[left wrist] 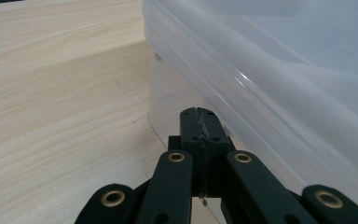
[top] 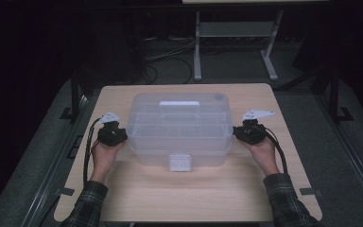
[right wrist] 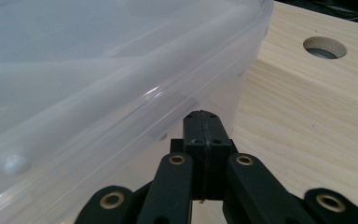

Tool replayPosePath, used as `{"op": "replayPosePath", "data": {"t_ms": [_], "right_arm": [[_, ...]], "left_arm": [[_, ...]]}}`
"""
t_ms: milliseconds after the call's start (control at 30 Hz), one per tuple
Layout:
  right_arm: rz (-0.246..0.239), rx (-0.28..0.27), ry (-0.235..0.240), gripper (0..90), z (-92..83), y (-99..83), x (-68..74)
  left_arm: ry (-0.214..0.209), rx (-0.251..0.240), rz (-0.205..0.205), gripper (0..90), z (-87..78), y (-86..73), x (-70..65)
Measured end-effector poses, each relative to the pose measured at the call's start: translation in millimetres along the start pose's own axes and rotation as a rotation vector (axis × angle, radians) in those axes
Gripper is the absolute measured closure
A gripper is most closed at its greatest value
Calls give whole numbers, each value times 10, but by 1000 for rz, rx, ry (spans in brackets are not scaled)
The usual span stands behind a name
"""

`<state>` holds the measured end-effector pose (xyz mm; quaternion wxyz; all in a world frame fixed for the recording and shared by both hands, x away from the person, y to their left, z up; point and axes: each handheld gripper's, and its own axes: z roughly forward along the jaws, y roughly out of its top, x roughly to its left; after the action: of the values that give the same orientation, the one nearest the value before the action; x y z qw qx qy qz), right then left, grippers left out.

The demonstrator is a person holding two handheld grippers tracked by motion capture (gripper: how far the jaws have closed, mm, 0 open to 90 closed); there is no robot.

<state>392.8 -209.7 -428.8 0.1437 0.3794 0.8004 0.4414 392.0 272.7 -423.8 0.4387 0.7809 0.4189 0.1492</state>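
Note:
A clear plastic storage box (top: 178, 127) with a lid, a top handle and a white front latch (top: 179, 162) stands in the middle of the wooden table (top: 137, 189). My left gripper (top: 119, 135) sits at the box's left side, jaws shut with nothing between them. In the left gripper view the shut tips (left wrist: 199, 116) point under the lid rim of the box (left wrist: 270, 84). My right gripper (top: 240, 133) sits at the box's right side, also shut and empty. In the right gripper view its tips (right wrist: 203, 119) lie just below the rim of the box (right wrist: 98, 79).
A round cable hole (right wrist: 325, 47) is cut in the tabletop beyond the box's corner in the right gripper view. Behind the table stand a white metal frame (top: 197, 47) and loose cables on a dark floor. Bare wood lies in front of the box.

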Motion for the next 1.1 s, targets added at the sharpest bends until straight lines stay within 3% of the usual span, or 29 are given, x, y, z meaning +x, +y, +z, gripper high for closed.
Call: {"op": "replayPosePath", "data": {"t_ms": [1100], "right_arm": [[-12,6,-13,900,-343,-234,113]], "left_arm": [[-36,43,38,900,-62,-45,-313]]}}
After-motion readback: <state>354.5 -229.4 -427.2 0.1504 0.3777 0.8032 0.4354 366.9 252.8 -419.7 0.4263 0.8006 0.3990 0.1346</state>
